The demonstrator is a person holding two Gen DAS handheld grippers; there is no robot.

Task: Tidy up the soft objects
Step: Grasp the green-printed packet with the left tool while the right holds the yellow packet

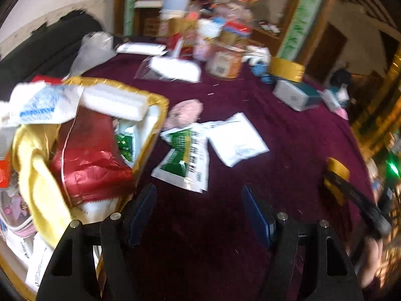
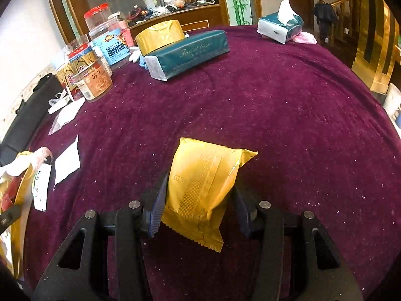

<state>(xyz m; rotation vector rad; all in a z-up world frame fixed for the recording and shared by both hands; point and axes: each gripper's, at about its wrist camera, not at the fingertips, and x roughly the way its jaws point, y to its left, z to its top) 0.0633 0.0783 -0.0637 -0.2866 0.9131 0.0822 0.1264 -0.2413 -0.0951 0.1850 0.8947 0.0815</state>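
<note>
My right gripper (image 2: 198,200) is shut on a yellow foil soft pack (image 2: 205,183), pads pressing both its sides, above the maroon tablecloth (image 2: 288,125). The same pack (image 1: 335,173) shows at the right edge of the left wrist view. My left gripper (image 1: 198,200) is open with nothing between its fingers, over bare cloth next to a gold-rimmed box (image 1: 160,105). The box holds a red foil pack (image 1: 92,160), a yellow cloth (image 1: 35,165) and white packets. Beside it lie a green-and-white packet (image 1: 185,158), a white packet (image 1: 238,138) and a pink soft piece (image 1: 186,110).
Several plastic jars (image 2: 96,80) stand at the back left of the round table. A teal tissue pack (image 2: 190,52), a gold tin (image 2: 160,36) and an opened tissue pack (image 2: 280,26) on a pink cloth (image 2: 304,37) lie at the far side. A black seat (image 1: 50,47) borders the left.
</note>
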